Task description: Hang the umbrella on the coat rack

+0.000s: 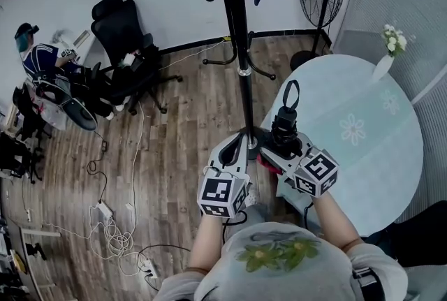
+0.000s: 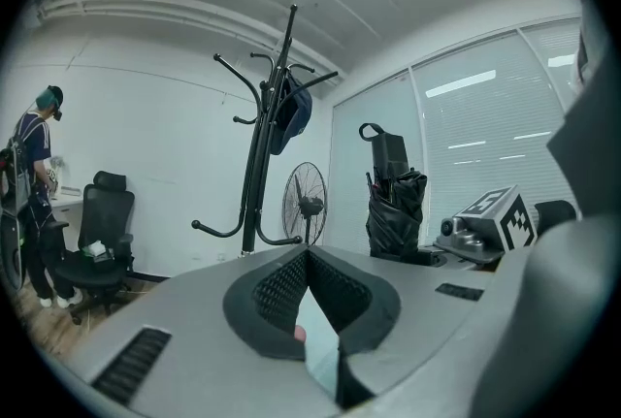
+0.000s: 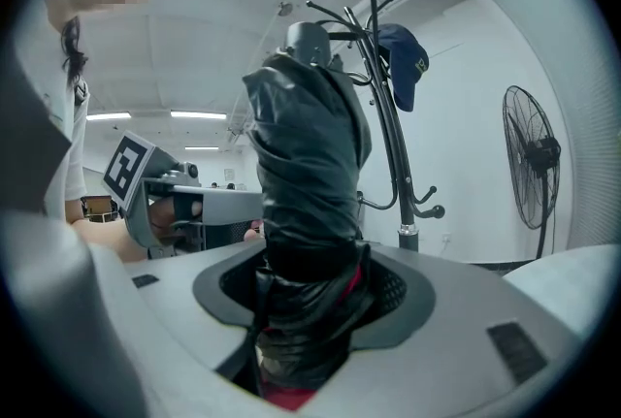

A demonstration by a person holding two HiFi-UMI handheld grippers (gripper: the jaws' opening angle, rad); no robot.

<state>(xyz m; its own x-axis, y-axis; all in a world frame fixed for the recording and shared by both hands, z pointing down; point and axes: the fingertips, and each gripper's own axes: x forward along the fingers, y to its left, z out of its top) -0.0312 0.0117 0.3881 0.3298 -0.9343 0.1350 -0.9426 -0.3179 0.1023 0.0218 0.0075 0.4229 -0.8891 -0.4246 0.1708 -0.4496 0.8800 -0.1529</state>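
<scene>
Umbrella (image 3: 306, 174) pinched upright in the right gripper (image 3: 310, 261), coat rack (image 3: 388, 135) just ahead

The folded black umbrella is standing on end between the right gripper's jaws. They are closing on its lower part from both sides, with the crumpled fabric bulging out above the pads. Its handle end is rising well above the jaws, and in the head view a strap loop (image 1: 290, 93) is sticking up from the top.

The left gripper (image 2: 308, 251) is riding just to the left of the right one, level with it. Its jaws are pressed together at the tips, with nothing between them. From its own view the umbrella (image 2: 395, 212) is showing to the right of its jaws, beside the right gripper's marker cube.

The coat rack is standing straight ahead of both pairs of jaws, slightly right of the umbrella as the right gripper sees it. Its black pole is rising from the wooden floor (image 1: 181, 118) just beyond the jaw tips, and a dark blue cap (image 3: 406, 62) is hanging on an upper hook.

A round pale table (image 1: 377, 153) is lying to the right of the right jaws. A standing fan (image 3: 532, 159) is sitting farther ahead, right of the coat rack. Far to the left of the left jaws, an office chair (image 1: 122, 34) is standing near the wall, with a person (image 1: 42, 59) standing beyond it.
</scene>
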